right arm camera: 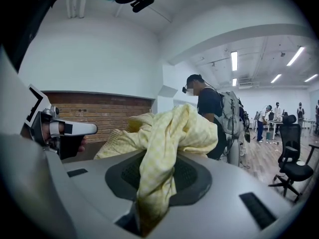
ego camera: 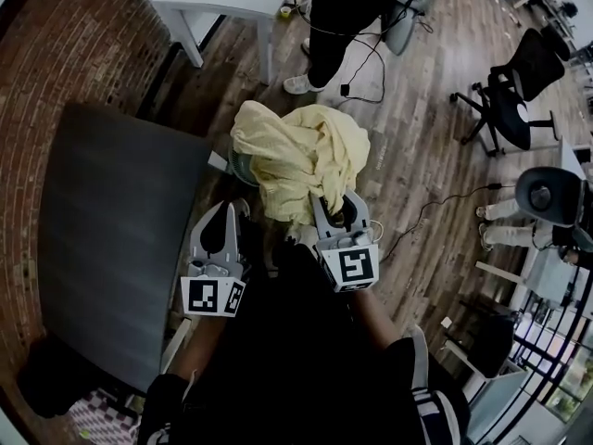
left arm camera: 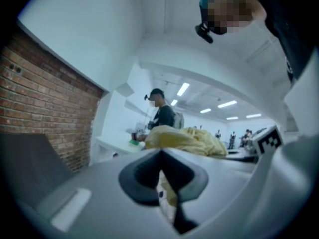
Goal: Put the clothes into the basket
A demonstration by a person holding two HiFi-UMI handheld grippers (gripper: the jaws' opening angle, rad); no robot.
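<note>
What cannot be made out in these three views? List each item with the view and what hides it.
Basket: head view, only a sliver of rim shows; the yellow garment covers the rest and any contents.
Garment's gripped end: right gripper view, buried between the jaws of the right gripper.
Bystander: head view, upper body cut by the top edge.
Far people: right gripper view, too small.

bright ceiling lights [right arm camera: 234,61], fisheye warp, dark corners, soft foreground
</note>
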